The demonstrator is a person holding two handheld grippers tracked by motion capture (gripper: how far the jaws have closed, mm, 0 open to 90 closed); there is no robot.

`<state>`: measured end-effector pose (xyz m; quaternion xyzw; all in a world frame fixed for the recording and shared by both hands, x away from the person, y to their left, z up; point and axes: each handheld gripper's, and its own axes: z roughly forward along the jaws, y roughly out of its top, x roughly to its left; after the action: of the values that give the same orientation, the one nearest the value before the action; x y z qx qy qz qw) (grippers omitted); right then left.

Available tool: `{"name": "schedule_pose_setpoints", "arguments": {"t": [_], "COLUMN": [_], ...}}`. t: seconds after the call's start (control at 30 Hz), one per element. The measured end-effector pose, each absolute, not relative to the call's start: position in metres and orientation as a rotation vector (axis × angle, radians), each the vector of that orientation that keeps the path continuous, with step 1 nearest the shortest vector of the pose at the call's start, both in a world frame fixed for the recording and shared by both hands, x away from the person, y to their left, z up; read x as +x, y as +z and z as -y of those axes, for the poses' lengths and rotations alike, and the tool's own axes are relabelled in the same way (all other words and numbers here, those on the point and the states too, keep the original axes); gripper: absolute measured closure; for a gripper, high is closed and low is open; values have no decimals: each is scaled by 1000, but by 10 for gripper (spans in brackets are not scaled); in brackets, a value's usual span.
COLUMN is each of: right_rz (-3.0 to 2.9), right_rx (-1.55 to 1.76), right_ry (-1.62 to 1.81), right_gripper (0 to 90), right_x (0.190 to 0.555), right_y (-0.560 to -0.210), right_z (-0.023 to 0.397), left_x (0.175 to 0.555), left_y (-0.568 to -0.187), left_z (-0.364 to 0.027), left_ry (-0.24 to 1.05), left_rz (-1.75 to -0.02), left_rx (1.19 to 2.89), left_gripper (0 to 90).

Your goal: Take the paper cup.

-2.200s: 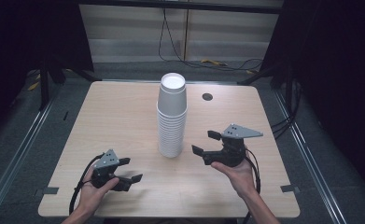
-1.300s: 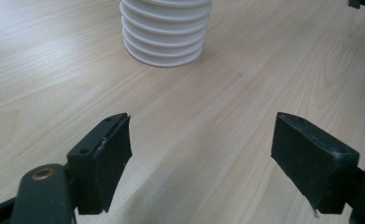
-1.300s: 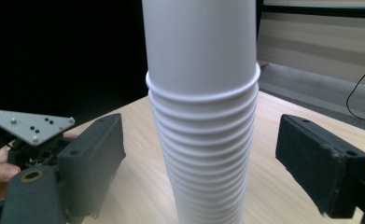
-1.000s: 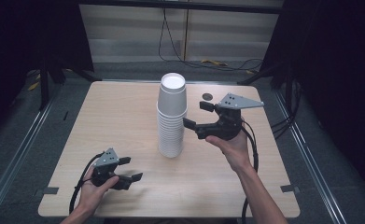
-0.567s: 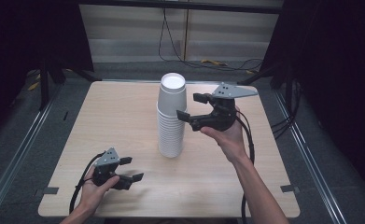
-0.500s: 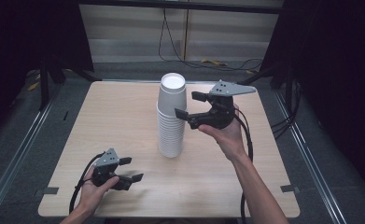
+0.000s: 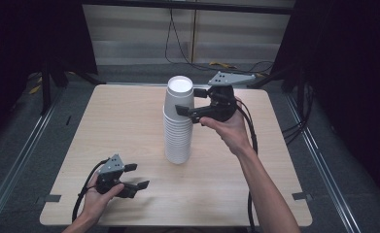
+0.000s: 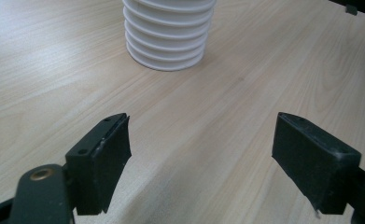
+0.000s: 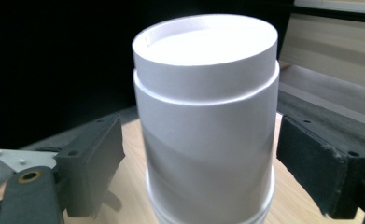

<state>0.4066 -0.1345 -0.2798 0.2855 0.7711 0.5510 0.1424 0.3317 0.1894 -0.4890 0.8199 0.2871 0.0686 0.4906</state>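
A tall stack of white paper cups (image 7: 179, 131) stands upside down in the middle of the wooden table (image 7: 105, 121). My right gripper (image 7: 187, 101) is raised at the top of the stack. It is open, one jaw on each side of the topmost cup (image 9: 208, 107), with gaps between pads and cup wall. My left gripper (image 7: 138, 175) rests low near the table's front left, held by a hand. Its jaws stand apart with nothing between them, facing the foot of the stack (image 8: 168, 32).
Metal rails (image 7: 12, 165) run along the floor on both sides of the table. Cables (image 7: 178, 43) lie on the floor behind it. Bare tabletop lies to the left and right of the stack.
My right gripper has risen and moved away and to the left, from beside the middle of the stack to its top, where its jaws now flank the topmost cup. The left gripper has stayed put.
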Motion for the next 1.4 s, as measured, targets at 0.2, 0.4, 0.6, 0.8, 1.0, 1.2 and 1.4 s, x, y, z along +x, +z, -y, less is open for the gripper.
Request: {"name": "schedule_pose_setpoints", "arguments": {"t": [0.2, 0.4, 0.6, 0.8, 1.0, 1.2, 1.4], "right_rz": [-2241, -2274, -2275, -2285, -2299, -2309, -2282], "right_rx": [818, 812, 786, 778, 783, 772, 751], "right_ry": [1573, 1542, 1527, 1506, 1473, 1465, 1486], "right_gripper": [147, 143, 159, 179, 186, 187, 190], "right_x": [414, 422, 426, 428, 429, 429, 428], "right_y": [-275, -274, -272, -272, -270, -268, -266], "right_z": [129, 121, 117, 112, 109, 109, 110], "left_x": [330, 330, 329, 329, 328, 327, 328], "left_y": [-488, -488, -487, -487, -487, -487, -489], "left_z": [-189, -189, -189, -189, -188, -186, -185], "left_ry": [175, 177, 185, 184, 177, 178, 151], "left_rz": [-694, -692, -688, -683, -673, -664, -662], "left_rx": [1984, 1985, 1978, 1981, 1986, 1995, 2009], "left_gripper": [192, 192, 192, 192, 192, 192, 192]}}
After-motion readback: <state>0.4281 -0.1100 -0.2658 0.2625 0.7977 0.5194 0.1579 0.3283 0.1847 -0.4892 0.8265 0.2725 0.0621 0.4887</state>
